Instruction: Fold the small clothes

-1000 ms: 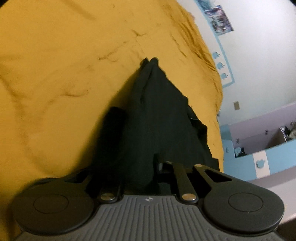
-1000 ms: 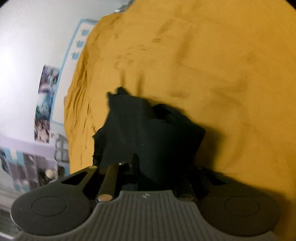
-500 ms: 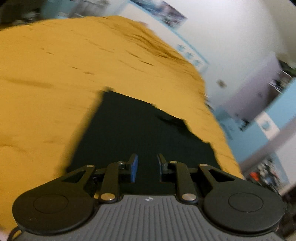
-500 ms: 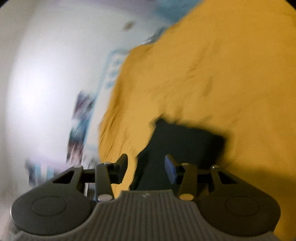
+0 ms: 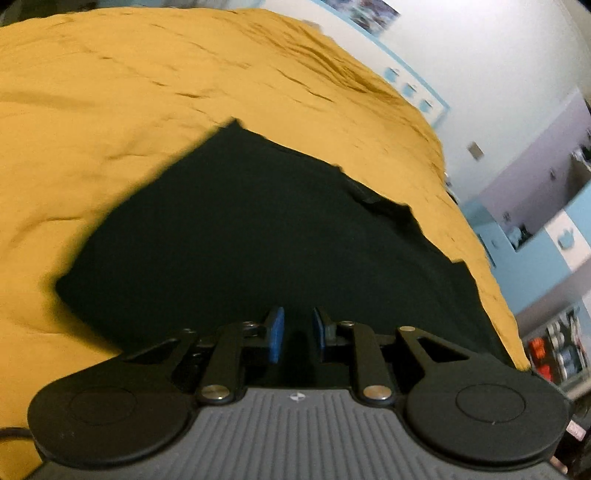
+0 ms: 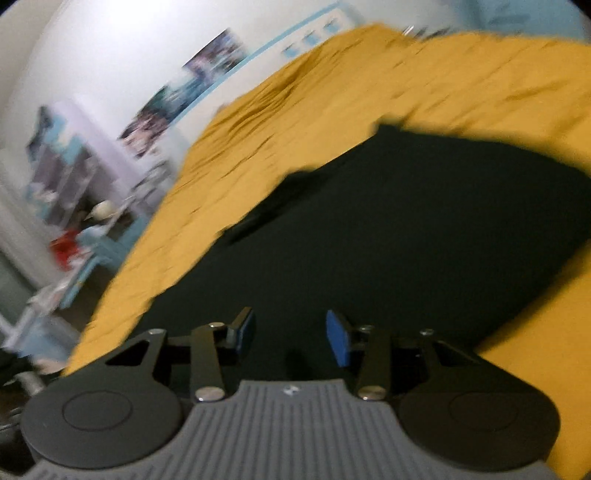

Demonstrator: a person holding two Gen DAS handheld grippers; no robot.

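Note:
A black garment (image 5: 258, 229) lies spread flat on the mustard-yellow bed cover (image 5: 110, 110). My left gripper (image 5: 298, 334) hovers over its near edge, blue pads a little apart, holding nothing. In the right wrist view the same garment (image 6: 406, 229) lies flat on the cover (image 6: 295, 122). My right gripper (image 6: 290, 334) is open wider over its near part and is empty. A small folded flap shows at the garment's edge (image 5: 373, 195).
The bed's edge drops off toward a white wall with posters (image 5: 373, 14) and blue-and-lilac shelving (image 5: 546, 206). In the blurred right wrist view, shelves and clutter (image 6: 74, 206) stand to the left of the bed.
One second ago both grippers held the bunched garment above the bed. They have since let go and opened. The garment now lies flat, and both grippers have pulled back low over it.

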